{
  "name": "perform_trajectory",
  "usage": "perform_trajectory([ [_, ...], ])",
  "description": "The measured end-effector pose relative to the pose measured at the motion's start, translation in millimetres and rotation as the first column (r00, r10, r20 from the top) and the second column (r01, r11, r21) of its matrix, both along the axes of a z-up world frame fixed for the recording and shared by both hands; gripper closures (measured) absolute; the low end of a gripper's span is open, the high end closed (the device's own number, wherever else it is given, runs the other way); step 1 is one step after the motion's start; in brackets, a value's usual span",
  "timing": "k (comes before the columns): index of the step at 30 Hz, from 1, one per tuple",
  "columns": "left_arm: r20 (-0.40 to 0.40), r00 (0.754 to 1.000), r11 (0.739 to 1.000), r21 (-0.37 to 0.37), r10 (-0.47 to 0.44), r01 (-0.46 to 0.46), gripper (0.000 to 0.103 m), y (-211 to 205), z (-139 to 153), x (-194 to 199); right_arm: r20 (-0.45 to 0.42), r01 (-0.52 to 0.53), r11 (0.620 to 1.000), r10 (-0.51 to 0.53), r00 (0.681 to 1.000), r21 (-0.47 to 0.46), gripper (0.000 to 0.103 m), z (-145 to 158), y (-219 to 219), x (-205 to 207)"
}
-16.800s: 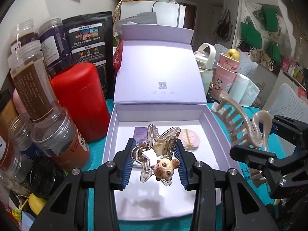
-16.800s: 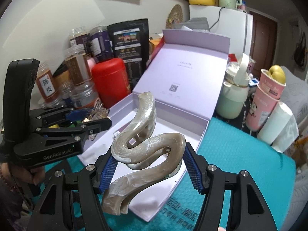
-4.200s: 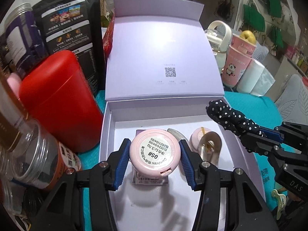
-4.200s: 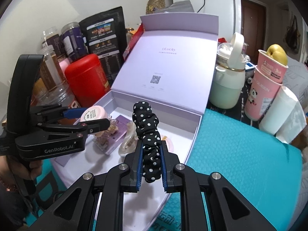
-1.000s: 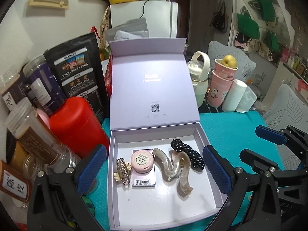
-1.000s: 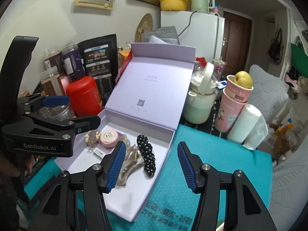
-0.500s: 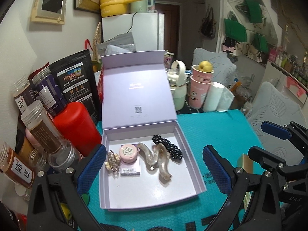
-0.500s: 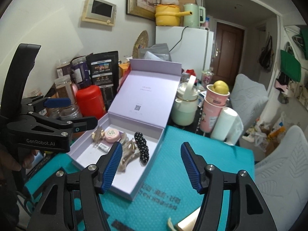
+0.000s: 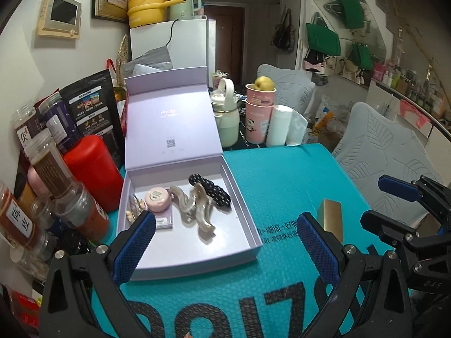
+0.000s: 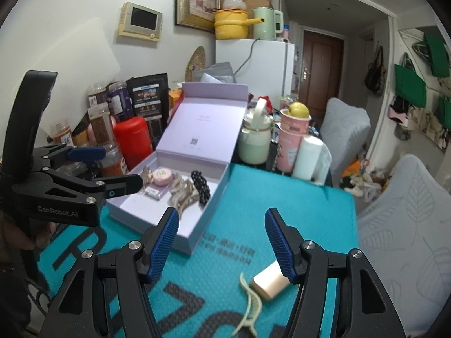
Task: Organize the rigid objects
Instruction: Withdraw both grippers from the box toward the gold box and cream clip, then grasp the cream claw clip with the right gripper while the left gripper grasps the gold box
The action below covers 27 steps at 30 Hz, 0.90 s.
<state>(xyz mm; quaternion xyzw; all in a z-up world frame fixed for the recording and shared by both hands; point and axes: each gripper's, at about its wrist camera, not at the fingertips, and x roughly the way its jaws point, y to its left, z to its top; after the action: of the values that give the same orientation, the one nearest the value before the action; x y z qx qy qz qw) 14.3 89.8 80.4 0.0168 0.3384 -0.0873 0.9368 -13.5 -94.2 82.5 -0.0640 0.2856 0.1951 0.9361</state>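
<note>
**Lavender box holds four items; two lie outside**

Lavender box [image 9: 255, 249] sits open at the left of the teal mat [image 9: 282, 186], holding a small claw clip [image 9: 135, 205], pink compact [image 9: 157, 199], marbled clip [image 9: 194, 208] and polka-dot clip [image 9: 210, 189]. Further right lie a pale green clip [image 10: 249, 304] and gold box [image 10: 269, 283]. Left gripper [image 9: 225, 246] and right gripper [image 10: 222, 243] both gape wide, empty.

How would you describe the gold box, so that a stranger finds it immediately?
Start at the open lilac gift box on the teal mat. The small gold box lies outside it, beside a pale green hair clip. It alone is metallic and rectangular.
</note>
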Motion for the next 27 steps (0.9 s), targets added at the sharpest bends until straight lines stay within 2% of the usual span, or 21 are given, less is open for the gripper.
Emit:
perform_trajectory([
  [13,-0.030,0.999,0.999,-0.010,-0.039,0.038,0.001,-27.8,-30.3,-38.4,-0.094,0.070,0.997,-0.068,0.993,0.016,0.039,-44.2,-32.3,-28.9],
  [27,-0.104,0.992,0.996,-0.053,-0.076,0.070,0.001,-44.9,-72.4,-47.0,-0.177,0.111,0.993,-0.105,0.979,0.027,0.039,-95.5,-50.9,-28.7],
])
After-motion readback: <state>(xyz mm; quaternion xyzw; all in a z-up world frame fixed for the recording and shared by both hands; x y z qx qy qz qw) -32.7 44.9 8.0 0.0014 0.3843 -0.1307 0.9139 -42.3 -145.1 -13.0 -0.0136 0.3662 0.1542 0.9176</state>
